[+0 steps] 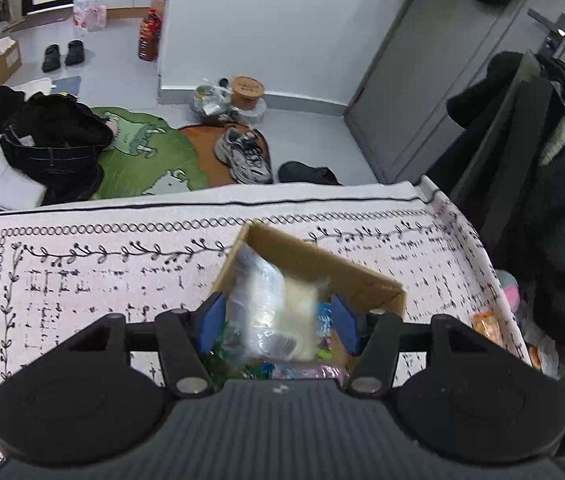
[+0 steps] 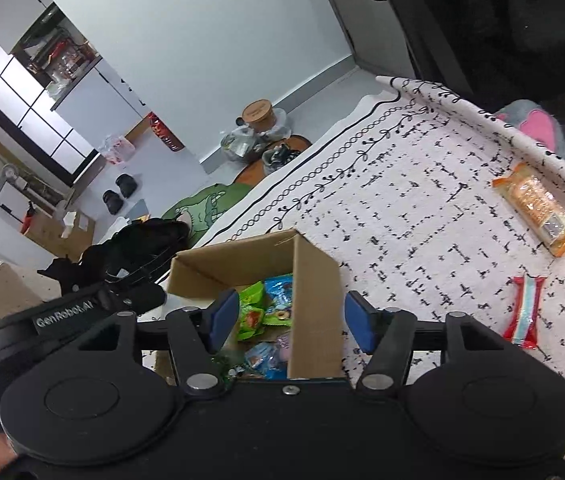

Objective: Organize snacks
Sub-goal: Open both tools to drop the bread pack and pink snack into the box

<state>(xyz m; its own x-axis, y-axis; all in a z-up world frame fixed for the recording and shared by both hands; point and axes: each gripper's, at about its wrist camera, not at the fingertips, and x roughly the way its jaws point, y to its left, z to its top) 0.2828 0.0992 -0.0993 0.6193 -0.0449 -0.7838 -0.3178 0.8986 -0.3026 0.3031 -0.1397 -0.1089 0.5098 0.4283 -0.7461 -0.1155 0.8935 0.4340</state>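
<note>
Pale patterned cloth covers the surface [image 2: 422,208], where a cardboard box [image 2: 314,280] already holds bright snack packets. Left claw [image 1: 278,320] hovers above the box, spread wide around a blurred clear-wrapped packet [image 1: 270,312]; whether the pads touch it I cannot tell. Right claw [image 2: 290,320] gapes empty. An orange cracker pack [image 2: 536,208] and a red-ended candy bar [image 2: 522,312] remain outside; approach each square to its narrow width before closing.

the clear packet [image 1: 270,312] is blurred and its print cannot be read. the near part of the cardboard box [image 2: 314,280] is hidden by the right gripper [image 2: 290,322].
</note>
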